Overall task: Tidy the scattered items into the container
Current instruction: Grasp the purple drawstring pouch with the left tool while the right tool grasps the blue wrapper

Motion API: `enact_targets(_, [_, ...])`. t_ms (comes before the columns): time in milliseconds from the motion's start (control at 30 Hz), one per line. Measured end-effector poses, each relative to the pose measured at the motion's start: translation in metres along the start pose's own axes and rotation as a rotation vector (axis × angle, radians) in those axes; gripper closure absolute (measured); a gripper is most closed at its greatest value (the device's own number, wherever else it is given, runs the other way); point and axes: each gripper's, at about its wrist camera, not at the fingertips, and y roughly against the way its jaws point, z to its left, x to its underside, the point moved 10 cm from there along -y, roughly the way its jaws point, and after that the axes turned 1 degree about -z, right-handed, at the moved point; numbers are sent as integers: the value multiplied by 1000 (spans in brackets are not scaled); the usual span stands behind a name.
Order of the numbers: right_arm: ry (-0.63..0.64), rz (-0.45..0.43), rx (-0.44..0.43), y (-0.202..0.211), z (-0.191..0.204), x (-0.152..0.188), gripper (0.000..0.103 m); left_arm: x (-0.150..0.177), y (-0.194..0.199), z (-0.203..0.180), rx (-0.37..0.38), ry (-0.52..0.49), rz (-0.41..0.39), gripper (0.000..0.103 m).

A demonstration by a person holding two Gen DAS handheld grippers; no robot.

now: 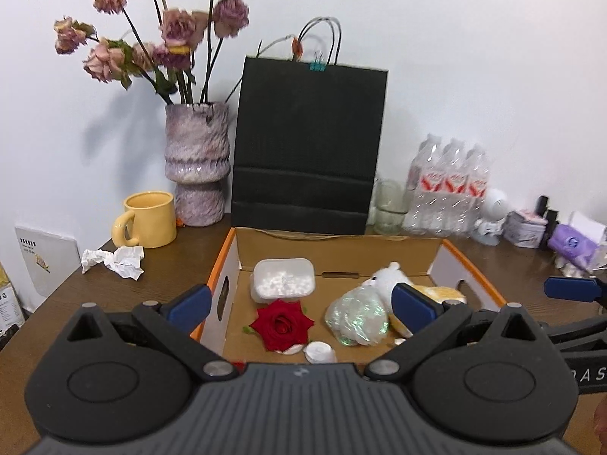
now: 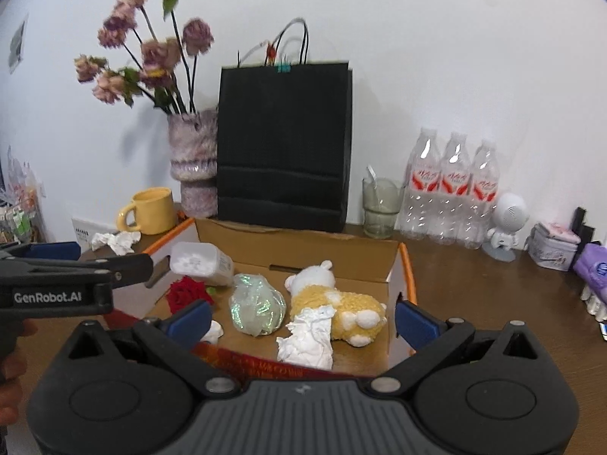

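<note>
- Two of my grippers, left [image 1: 301,305] and right [image 2: 303,318], hang spread wide, empty, above the cardboard box [image 2: 394,265].
- Inside: rose [image 1: 282,324], plush toy [image 2: 341,303], crumpled tissue [image 2: 309,337], perhaps a cotton-ball tub [image 1: 283,278].
- Another tissue wad [image 1: 114,261] lies beside the yellow mug [image 1: 150,220].

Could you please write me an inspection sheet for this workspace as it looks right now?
Surface: brown wooden table, against a white wall.
Job's things: open cardboard box holds a red rose, lidded plastic tub, iridescent wrapped bundle, yellow-and-white plush toy and a crumpled tissue. Another crumpled tissue lies outside on the table, left of the box.
Clutter: yellow mug, vase of dried roses, black paper bag, glass, pack of water bottles, small white robot figure.
Grippers: left gripper open, empty; right gripper open, empty.
Cables: nothing seen.
Surroundings: wall socket plate at left.
</note>
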Motion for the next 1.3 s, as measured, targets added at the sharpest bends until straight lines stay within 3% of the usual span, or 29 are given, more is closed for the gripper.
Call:
enact_targets(300, [-27, -5, 22, 47, -8, 43, 0, 23, 46, -10, 39, -47, -17, 0])
enact_targets(767, [-102, 88, 61, 77, -38, 123, 0, 84, 72, -11, 52, -63, 92, 0])
enact_targets(967, [-96, 115, 61, 75, -42, 136, 0, 96, 69, -17, 52, -75, 128, 0])
enact_targets(1300, [-15, 146, 67, 52, -51, 130, 1, 106, 39, -53, 89, -147, 190, 0])
